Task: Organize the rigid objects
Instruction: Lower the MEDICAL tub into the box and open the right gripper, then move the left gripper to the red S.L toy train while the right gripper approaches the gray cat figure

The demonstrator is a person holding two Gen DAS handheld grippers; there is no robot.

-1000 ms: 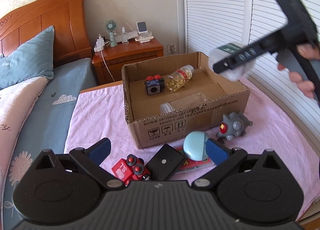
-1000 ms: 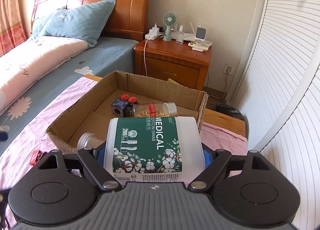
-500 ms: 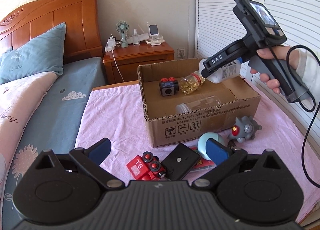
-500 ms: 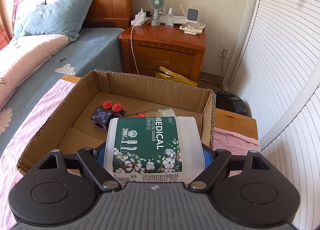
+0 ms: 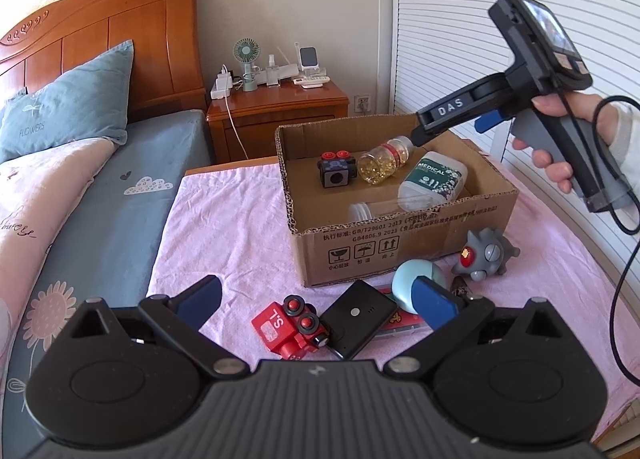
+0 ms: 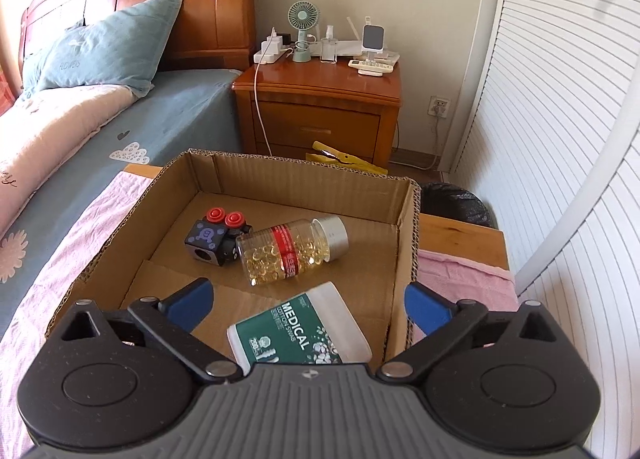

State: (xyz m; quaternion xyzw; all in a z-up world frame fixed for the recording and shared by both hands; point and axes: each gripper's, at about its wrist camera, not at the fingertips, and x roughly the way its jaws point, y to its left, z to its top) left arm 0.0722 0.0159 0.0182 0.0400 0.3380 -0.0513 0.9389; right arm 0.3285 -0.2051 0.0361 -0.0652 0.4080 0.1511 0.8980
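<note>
A cardboard box (image 5: 404, 237) (image 6: 404, 243) stands on the pink cloth. Inside lie a cotton swab jar (image 5: 434, 179) (image 6: 300, 333), a capsule bottle (image 5: 384, 159) (image 6: 294, 249), a black cube toy (image 5: 337, 173) (image 6: 214, 239) and a clear jar (image 5: 372, 211). My right gripper (image 6: 310, 301) (image 5: 452, 119) is open and empty, above the swab jar. My left gripper (image 5: 316, 297) is open and empty, above a red toy train (image 5: 288, 325) and a black power bank (image 5: 356, 317). A blue round object (image 5: 414, 283) and a grey monster toy (image 5: 484, 255) lie in front of the box.
A red flat item (image 5: 402, 323) lies under the power bank. The bed with a blue pillow (image 5: 68, 99) is to the left. A wooden nightstand (image 6: 320, 111) with a fan stands behind the box. A slatted white wall (image 5: 460, 19) runs along the right.
My right gripper has opened and let go of the swab jar, which now lies in the box. The left gripper has shifted its view slightly left.
</note>
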